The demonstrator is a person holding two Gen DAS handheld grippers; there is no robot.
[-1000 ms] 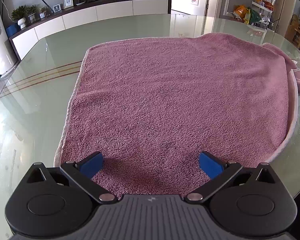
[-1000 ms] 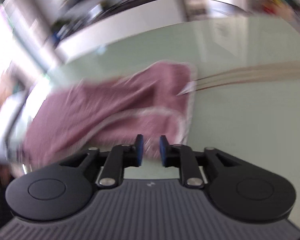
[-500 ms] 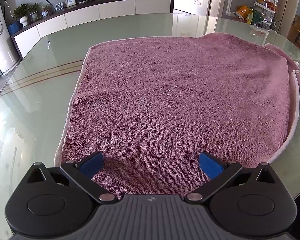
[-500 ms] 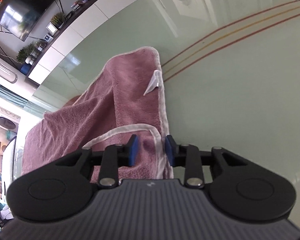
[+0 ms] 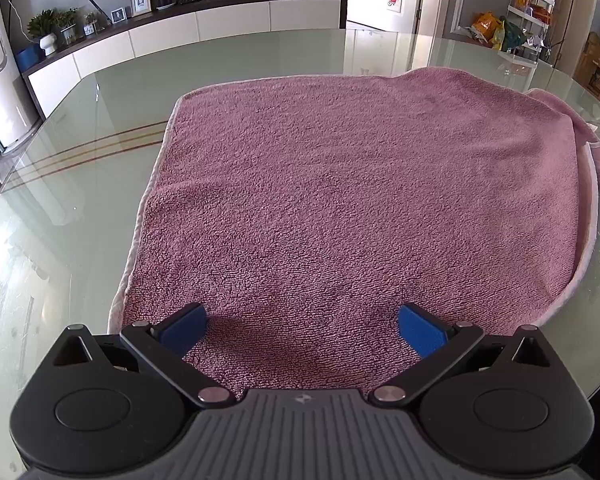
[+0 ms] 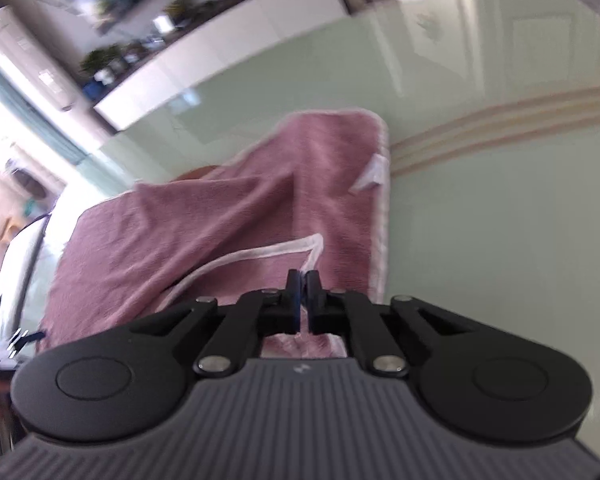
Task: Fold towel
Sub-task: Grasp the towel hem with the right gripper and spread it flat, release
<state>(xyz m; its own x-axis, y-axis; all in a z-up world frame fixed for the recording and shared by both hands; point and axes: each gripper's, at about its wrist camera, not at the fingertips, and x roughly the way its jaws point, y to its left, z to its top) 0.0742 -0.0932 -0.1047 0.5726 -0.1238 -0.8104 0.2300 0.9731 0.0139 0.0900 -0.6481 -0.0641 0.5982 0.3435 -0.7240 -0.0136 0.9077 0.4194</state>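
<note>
A pink towel [image 5: 360, 200] with a pale hem lies spread on the glass table [image 5: 80, 208]. My left gripper [image 5: 302, 330] is open and hovers over the towel's near edge, its blue pads wide apart. In the right wrist view the same towel [image 6: 188, 232] is partly folded over itself, with a white label [image 6: 370, 174] at its far edge. My right gripper [image 6: 303, 280] is shut on the towel's white-hemmed corner [image 6: 314, 246] and holds it above the layer below.
The table's rounded edge [image 5: 588, 384] runs close at the near right. A low white sideboard [image 5: 180, 32] with plants and frames stands beyond the table. A shelf with goods [image 5: 528, 4] is at the far right. Brown stripes [image 5: 92, 152] cross the glass.
My right gripper has closed from slightly open onto the towel's hemmed corner and moved with it. My left gripper has stayed open and drawn back a little from the towel.
</note>
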